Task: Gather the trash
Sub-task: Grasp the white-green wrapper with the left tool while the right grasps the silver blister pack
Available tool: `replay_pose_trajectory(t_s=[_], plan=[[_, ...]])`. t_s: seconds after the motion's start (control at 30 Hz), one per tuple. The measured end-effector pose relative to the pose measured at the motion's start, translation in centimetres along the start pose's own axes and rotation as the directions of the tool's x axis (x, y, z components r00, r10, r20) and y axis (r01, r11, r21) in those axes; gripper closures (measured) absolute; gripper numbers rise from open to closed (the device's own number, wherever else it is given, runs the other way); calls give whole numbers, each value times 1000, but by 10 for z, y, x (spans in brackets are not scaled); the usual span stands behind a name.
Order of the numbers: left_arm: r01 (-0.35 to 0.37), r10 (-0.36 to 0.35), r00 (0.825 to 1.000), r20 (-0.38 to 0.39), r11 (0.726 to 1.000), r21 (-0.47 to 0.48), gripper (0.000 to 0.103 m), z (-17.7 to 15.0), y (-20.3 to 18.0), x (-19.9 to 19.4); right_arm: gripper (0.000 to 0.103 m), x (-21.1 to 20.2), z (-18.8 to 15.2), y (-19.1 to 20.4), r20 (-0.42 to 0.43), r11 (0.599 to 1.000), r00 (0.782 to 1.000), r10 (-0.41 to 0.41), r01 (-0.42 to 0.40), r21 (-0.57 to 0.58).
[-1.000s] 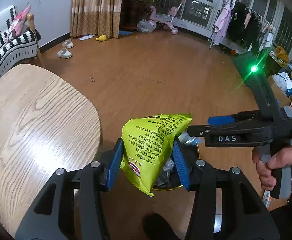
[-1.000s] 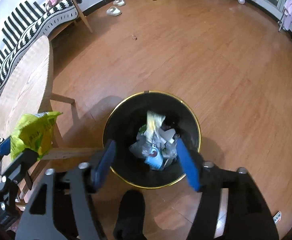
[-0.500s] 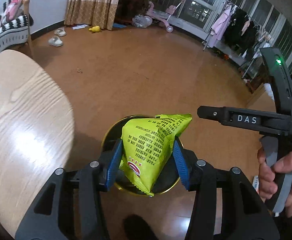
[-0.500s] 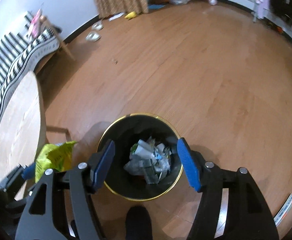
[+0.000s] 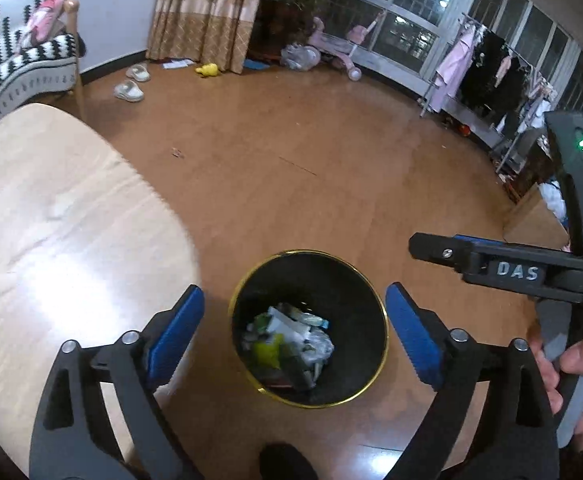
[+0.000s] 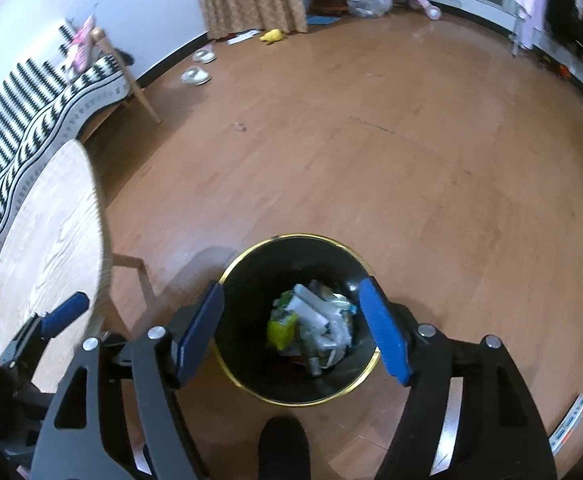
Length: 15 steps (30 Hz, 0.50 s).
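— Where's the yellow-green snack bag now?

— Down in the black bin with the gold rim, lying on the heap of other trash. The left gripper hangs over the bin; its jaws have just been opening and nothing sits between them.

— And the other one?

— The right gripper is over the bin too, jaws apart, just widening, empty. A hand holds its handle beside the wooden table.
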<state>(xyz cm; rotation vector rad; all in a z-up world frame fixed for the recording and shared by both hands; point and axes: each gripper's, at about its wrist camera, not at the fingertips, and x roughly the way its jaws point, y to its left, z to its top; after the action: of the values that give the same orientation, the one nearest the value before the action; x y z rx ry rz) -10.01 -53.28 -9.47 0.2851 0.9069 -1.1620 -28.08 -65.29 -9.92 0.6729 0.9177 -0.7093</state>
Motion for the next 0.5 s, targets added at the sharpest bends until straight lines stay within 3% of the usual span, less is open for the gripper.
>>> replay_pose_trajectory(t_s=[0.17,0.3,0.5], plan=[[-75,76,997,32,997,-36,9,6,39,-45,31,-3,0,62,-2,993,998,57,-57,-103],[-174,181,981,72,981,-90,8,6,91,-94,29,-11,-8,128,-9,969,992,123,-122,-213],[-355,374,924,80,916,-186,8,-11,202,-169,27,-13,-34,229,-81,902,973,216,-231,-365]])
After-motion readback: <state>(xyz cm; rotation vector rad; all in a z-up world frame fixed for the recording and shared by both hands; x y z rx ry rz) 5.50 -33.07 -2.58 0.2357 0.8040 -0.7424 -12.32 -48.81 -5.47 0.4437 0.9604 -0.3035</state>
